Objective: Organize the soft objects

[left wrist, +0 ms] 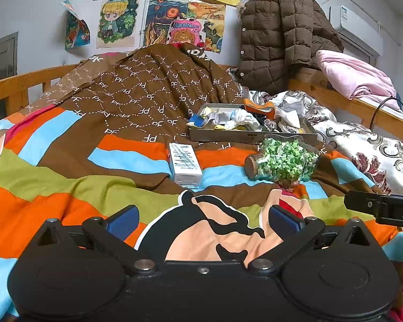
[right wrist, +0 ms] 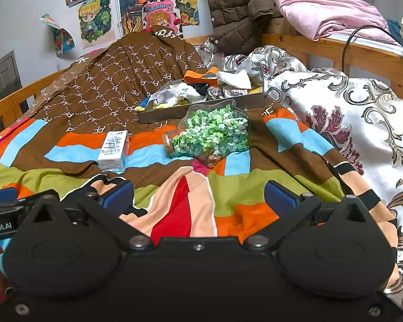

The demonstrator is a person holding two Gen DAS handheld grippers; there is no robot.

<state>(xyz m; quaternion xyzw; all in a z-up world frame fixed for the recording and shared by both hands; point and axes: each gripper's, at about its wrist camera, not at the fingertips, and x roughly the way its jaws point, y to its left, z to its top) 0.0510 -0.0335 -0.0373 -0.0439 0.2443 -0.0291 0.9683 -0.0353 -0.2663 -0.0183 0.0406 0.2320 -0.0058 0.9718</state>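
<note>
We find open quilt (left wrist: 67, 177) directly ahead of both hand-held grippers, whose jaws stand wide apart. Further forward, a white box (left wrist: 185, 165) and a jar of green paper stars (left wrist: 282, 161) lie on their sides, with a passable gap between them. Behind that gap stands the tray (left wrist: 249, 135) of socks. A bunched floral blanket (right wrist: 349, 123) blocks the right side.

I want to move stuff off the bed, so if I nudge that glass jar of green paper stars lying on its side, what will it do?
The jar lies on its side, so it will probably roll, though the soft quilt may slow it. Being glass, it is likely slippery and breakable. Its cork looks seated.
</note>
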